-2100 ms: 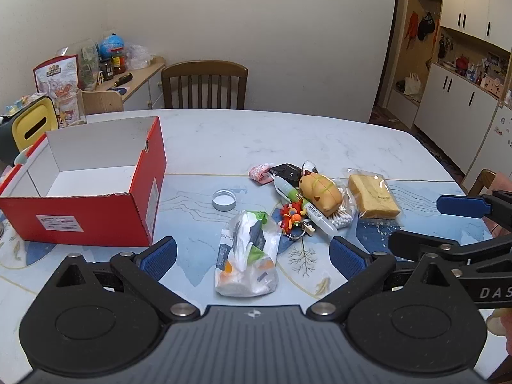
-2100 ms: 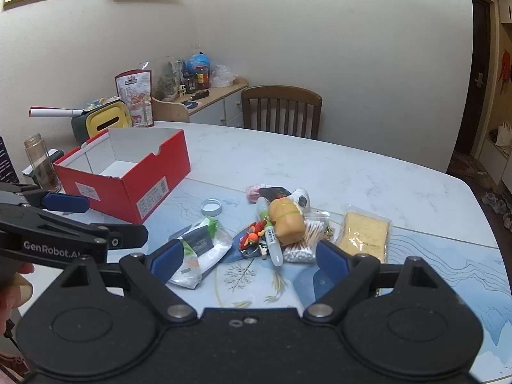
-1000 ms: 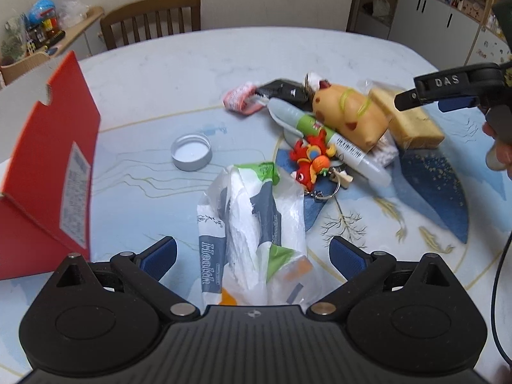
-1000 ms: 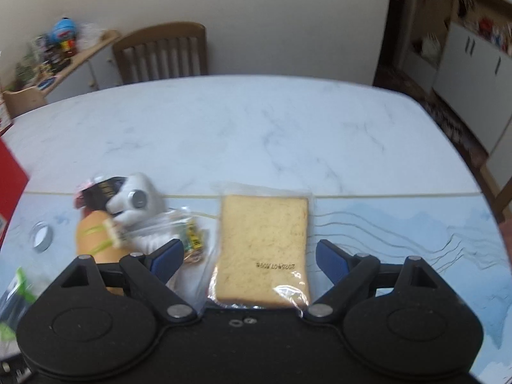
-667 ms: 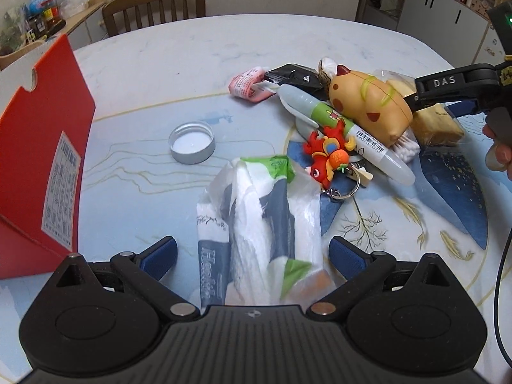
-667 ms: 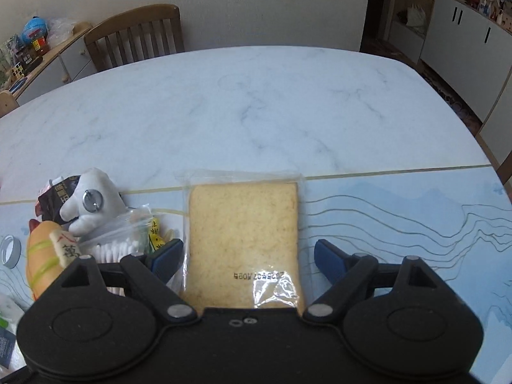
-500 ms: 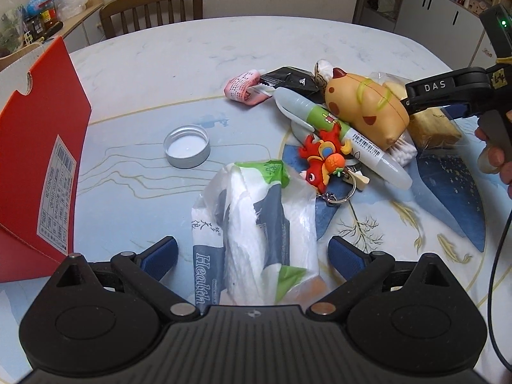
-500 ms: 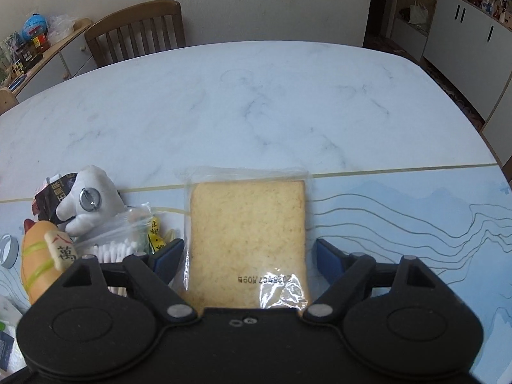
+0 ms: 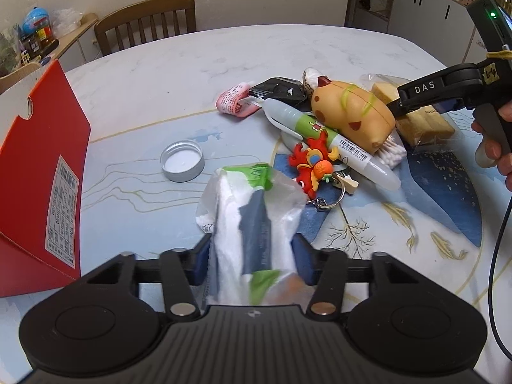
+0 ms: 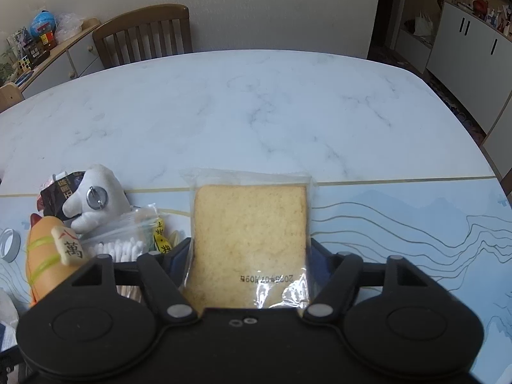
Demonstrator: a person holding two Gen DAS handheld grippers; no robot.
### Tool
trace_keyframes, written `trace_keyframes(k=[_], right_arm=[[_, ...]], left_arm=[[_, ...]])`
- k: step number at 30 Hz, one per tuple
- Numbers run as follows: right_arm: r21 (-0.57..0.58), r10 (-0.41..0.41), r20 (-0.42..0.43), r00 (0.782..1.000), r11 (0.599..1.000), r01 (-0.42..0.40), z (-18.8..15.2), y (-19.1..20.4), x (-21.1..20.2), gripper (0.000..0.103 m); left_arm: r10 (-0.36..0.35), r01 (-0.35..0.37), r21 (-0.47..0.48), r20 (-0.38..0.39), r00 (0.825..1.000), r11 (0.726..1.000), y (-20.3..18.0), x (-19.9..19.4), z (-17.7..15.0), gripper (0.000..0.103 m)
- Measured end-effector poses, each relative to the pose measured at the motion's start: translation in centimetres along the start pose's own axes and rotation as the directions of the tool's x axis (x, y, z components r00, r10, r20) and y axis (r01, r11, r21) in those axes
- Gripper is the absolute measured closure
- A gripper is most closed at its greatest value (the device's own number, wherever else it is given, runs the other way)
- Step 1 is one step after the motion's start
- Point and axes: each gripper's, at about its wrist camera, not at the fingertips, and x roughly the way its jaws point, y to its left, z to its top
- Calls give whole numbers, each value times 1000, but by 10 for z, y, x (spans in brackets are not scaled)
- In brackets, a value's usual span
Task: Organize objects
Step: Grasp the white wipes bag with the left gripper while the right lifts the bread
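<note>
My left gripper (image 9: 251, 264) is shut on a white, green and blue plastic packet (image 9: 252, 217) lying on the table. My right gripper (image 10: 249, 260) is shut on a wrapped slice of bread (image 10: 251, 233); it also shows in the left wrist view (image 9: 422, 124), with the right gripper's arm across it. The red cardboard box (image 9: 38, 172) stands at the left. A pile holds a yellow plush toy (image 9: 352, 115), a fat white pen (image 9: 329, 140), a red keychain figure (image 9: 312, 163), cotton swabs (image 10: 115, 248) and a white plush (image 10: 96, 198).
A metal jar lid (image 9: 182, 160) lies between the box and the pile. A pink packet (image 9: 233, 104) and a black pouch (image 9: 278, 89) lie behind the pile. A wooden chair (image 10: 144, 35) stands at the table's far edge, a cluttered sideboard (image 10: 41, 51) to the left.
Both grippers have closed: the left fingers came in onto the plastic packet, the right fingers onto the bread slice. Before that both moved down and forward to these items.
</note>
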Motion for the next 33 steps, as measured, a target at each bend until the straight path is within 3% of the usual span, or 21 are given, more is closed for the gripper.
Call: trace_keyframes(k=[6, 17, 27, 33], right_arm=[[34, 29, 2, 1000, 999, -29, -2, -9, -20, 32], [-46, 122, 46, 991, 992, -120, -11, 14, -101, 32], [-127, 225, 53, 973, 968, -217, -8, 72, -155, 32], [-232, 291, 38, 956, 933, -274, 0, 129, -174, 32]], left_arm=[[13, -13, -13, 7, 1000, 1000, 1, -10, -4, 59], [-2, 5, -73, 38, 999, 997, 14, -61, -2, 59], [10, 1, -116, 91, 996, 993, 44, -117, 6, 59], [21, -1, -173, 109, 994, 985, 87, -140, 7, 59]])
